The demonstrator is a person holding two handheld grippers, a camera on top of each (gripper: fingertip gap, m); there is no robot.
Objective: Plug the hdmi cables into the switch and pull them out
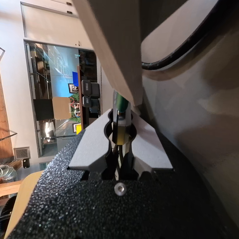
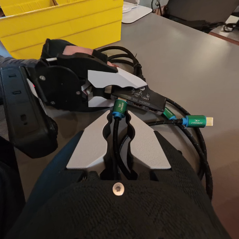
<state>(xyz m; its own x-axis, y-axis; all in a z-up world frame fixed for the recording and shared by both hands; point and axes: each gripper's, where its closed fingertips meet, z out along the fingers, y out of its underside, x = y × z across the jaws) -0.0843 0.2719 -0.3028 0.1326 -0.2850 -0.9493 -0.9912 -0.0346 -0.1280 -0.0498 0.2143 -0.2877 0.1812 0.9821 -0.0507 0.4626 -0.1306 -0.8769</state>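
The left tool is clenched on the black switch, one white finger above it and one below, and it keeps the switch on the grey desk. In the left wrist view the same switch stands edge-on between the two white fingers.

The right tool grasps the first hdmi cable just behind its green plug. The gold tip of this plug sits at the leftmost port on the front face of the switch; how deep it is inside I cannot tell. The two ports beside it are free.

A second green plug lies loose on the desk to the right of the switch, and a third one lies just beside the switch corner. A yellow bin stands behind.
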